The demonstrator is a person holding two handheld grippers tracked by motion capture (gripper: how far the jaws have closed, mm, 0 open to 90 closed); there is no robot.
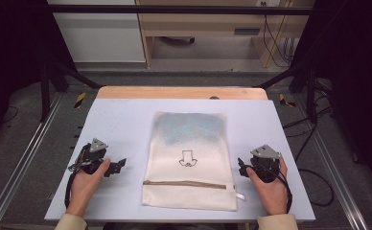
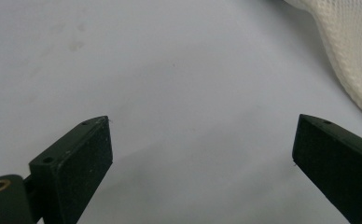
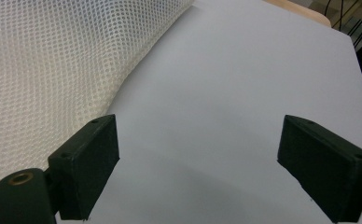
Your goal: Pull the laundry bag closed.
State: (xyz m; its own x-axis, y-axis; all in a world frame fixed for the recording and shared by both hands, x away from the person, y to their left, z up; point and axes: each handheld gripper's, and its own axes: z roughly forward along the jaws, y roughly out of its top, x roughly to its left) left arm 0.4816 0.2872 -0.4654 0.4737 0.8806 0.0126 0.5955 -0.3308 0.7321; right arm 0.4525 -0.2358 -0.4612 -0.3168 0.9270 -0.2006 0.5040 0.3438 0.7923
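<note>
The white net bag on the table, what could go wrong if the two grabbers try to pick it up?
1. The mesh bag is soft and lies flat, so an open left gripper or right gripper might slide over it or pinch just one layer.
2. Its weave is full of little holes, so a jaw tip could snag.
3. The zipper looks closed with a small white pull at one end, easy to miss.

Cream mesh laundry bag lies flat at the middle of the grey table, long axis running away from the person. Tan zipper runs across near the close end, closed, white pull tab at its right end. Small black line drawing printed mid-bag. Bluish contents show through the far half.
</note>
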